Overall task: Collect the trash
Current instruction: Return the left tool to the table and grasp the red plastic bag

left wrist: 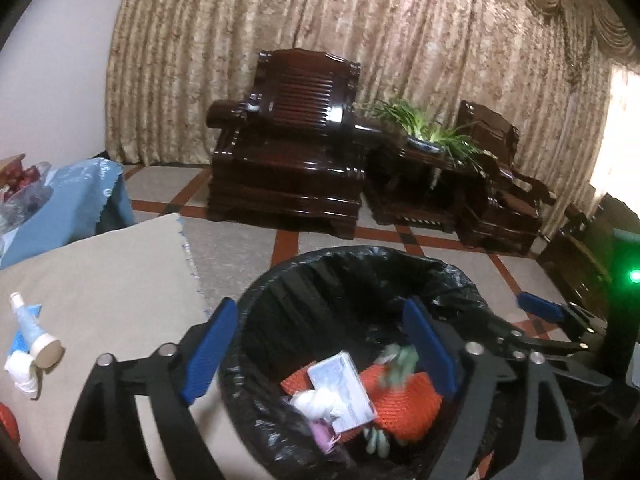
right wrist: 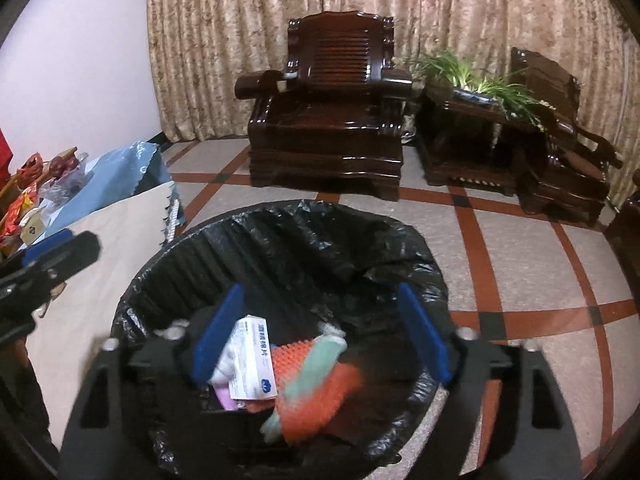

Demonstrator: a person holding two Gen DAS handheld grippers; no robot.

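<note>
1. The left gripper (left wrist: 320, 344) hangs over the near rim of the bin, blue pads spread wide with nothing between them. The right gripper (right wrist: 324, 336) sits over the same opening, jaws just as far apart and also empty.

2. Directly below both is the trash bin (left wrist: 460, 276), lined with a black bag. Inside lie a white box (right wrist: 254, 360) with blue print, an orange mesh piece (right wrist: 320, 392), some crumpled white tissue (left wrist: 314, 402) and a pale green item (right wrist: 316, 364) that is smeared with blur, so it may be in mid-fall; I cannot tell what it is.

3. Judging by empty, spread jaws above a bin with litter in it, the drop-off step looks finished for this load.

4. To the left of the bin, on the beige-covered surface (left wrist: 100, 280), more litter waits: a small bottle-like tube (left wrist: 30, 328) with a tan cap and a white crumpled scrap (left wrist: 20, 374) just beside it.

5. The next move probably calls for swinging a gripper left, away from the bin, lowering open jaws around one of those pieces and closing gently, since both look light and easy to nudge.

6. Farther off stand a dark wooden armchair (right wrist: 332, 112), a potted plant (right wrist: 476, 80) and the curtain (right wrist: 460, 8).
</note>
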